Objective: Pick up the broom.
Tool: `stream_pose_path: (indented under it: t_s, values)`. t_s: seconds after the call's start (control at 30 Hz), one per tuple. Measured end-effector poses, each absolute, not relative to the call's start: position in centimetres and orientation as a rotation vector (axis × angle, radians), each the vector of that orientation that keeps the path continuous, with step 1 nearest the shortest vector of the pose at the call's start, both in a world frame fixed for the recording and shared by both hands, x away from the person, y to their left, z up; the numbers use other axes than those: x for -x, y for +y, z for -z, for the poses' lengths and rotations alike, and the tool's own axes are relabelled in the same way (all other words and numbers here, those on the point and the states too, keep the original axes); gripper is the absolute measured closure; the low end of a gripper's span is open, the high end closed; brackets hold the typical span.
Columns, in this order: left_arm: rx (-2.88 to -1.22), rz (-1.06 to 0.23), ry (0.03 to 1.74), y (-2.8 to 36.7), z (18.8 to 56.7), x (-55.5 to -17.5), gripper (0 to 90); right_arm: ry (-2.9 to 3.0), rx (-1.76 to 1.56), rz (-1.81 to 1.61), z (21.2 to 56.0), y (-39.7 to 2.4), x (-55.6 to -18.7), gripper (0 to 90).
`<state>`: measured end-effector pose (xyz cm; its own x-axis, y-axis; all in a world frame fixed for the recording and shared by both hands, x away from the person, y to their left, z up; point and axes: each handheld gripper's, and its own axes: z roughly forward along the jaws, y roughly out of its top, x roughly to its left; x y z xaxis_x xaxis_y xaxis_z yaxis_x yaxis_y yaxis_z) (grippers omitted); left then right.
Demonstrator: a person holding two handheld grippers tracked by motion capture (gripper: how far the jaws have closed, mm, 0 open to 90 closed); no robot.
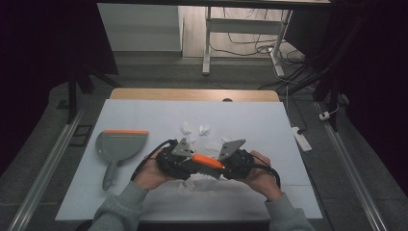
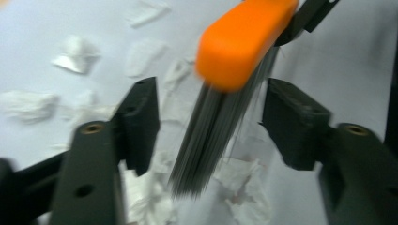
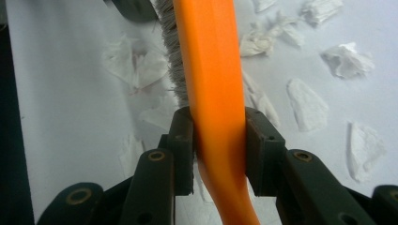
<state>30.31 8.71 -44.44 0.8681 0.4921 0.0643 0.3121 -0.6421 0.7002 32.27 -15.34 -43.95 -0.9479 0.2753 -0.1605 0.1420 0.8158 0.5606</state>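
Orange-backed brush (image 1: 208, 161), held above the white worktop (image 1: 269, 125) near its front middle, between the two hands. Long axis roughly side to side in the high view, tilting slightly down toward the right, head end toward the left claw (image 1: 169, 160), handle end toward the right claw (image 1: 239, 163). Smooth orange plastic back (image 3: 213, 70), rounded at the head end (image 2: 241, 40), narrowing and curving at the handle; grey bristles (image 2: 213, 136) along one side, hanging down toward the worktop. Right claw (image 3: 219, 147) clamped narrow on the handle, both jaws pressed against the orange sides. Left claw (image 2: 211, 122) spread wide, bristles and rounded head end standing in the gap, touching neither jaw. Torn scraps of white paper (image 1: 204, 129) scattered on the worktop below and beyond the brush. Grey dustpan (image 1: 120, 147) with an orange front edge lying well apart to the left, handle toward the near edge.
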Motion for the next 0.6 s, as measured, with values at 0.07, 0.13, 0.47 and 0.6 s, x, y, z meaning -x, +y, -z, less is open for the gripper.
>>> stream_pose_path:
  t_s: [0.07, 0.13, 0.47, 0.6]
  values:
    - [-2.284, -0.351, 0.625, 9.6, 44.4, -30.1, 32.7, 2.746, -0.349, -0.846, 43.8, -15.7, -32.4, 67.4]
    - [-2.264, -0.373, 0.678, 10.7, 44.5, -30.0, 31.9, 2.725, -0.372, -0.864, 43.7, -15.9, -32.6, 67.5]
    - [-2.135, -0.424, 0.865, 15.8, 45.3, -28.7, 33.0, 2.642, -0.461, -0.931, 43.0, -17.0, -32.9, 69.7]
    - [-2.111, -0.445, 0.904, 17.2, 45.3, -28.2, 33.5, 2.619, -0.485, -0.955, 42.6, -17.6, -33.0, 69.8]
